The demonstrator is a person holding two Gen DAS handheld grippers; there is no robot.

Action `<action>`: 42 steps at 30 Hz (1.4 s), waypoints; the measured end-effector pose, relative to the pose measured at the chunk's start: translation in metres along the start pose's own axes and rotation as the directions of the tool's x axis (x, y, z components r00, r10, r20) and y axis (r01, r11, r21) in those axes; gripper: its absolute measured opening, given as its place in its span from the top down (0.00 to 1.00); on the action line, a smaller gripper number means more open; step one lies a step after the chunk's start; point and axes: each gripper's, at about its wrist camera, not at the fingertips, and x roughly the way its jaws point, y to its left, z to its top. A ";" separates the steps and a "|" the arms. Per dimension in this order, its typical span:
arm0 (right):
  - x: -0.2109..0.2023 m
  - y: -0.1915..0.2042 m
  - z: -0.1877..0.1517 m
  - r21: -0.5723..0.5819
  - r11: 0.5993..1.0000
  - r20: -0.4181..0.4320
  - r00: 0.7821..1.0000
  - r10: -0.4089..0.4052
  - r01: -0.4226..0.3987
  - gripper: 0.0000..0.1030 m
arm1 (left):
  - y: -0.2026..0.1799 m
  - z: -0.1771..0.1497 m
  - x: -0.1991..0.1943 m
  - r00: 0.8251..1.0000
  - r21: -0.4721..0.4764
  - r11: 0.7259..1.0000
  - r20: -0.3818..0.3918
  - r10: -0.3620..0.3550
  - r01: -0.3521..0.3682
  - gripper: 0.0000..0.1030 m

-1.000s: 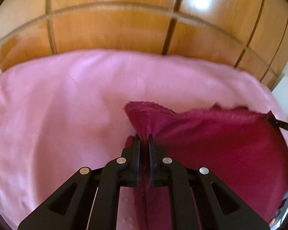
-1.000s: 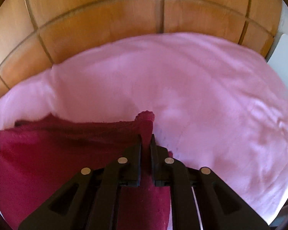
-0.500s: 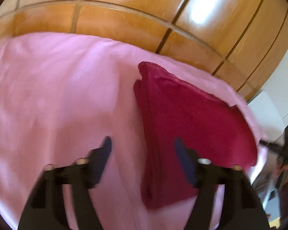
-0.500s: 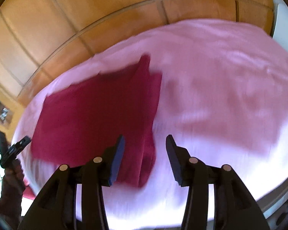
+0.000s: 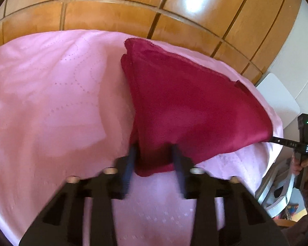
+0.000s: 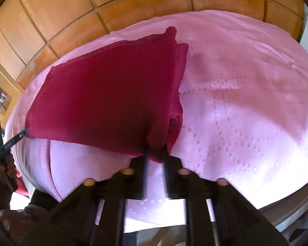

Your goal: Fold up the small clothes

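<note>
A dark red cloth (image 5: 186,104) lies folded on a pink bedspread (image 5: 51,102); it also shows in the right wrist view (image 6: 113,94). My left gripper (image 5: 154,153) is open, its motion-blurred fingers straddling the cloth's near left corner. My right gripper (image 6: 155,153) has its blurred fingers a narrow gap apart around the cloth's near right corner. Each gripper's tip shows at the cloth's opposite near corner in the other view: the right gripper (image 5: 277,140) and the left gripper (image 6: 20,136).
A wooden panelled wall (image 5: 133,6) stands behind the bed. A white panel (image 5: 277,100) stands at the right past the bed's edge. The pink bedspread (image 6: 246,102) drops off at the near edge.
Both grippers let go of the cloth's far corners, opened and pulled back. They now sit at its near corners, the jaws narrower than half a second ago. The cloth lies folded over.
</note>
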 end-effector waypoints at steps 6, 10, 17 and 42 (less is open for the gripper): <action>0.000 -0.020 -0.008 0.012 1.000 -0.022 0.999 -0.029 0.029 0.94 | 0.009 0.007 -0.018 1.000 0.061 0.998 0.010 0.020 -0.021 0.94; 0.020 -0.025 -0.014 0.040 0.999 -0.048 0.999 -0.026 0.028 0.94 | 0.008 -0.005 -0.002 0.997 0.111 0.992 -0.037 0.065 -0.060 0.94; -0.010 -0.028 -0.006 0.069 0.995 0.009 0.998 -0.070 0.069 0.68 | 0.014 0.004 -0.036 0.999 0.007 1.000 0.031 0.025 -0.026 0.93; 0.079 0.043 0.121 0.033 0.991 0.091 0.987 -0.135 0.132 0.27 | -0.030 0.141 0.060 0.979 0.055 0.979 0.075 0.192 -0.196 0.93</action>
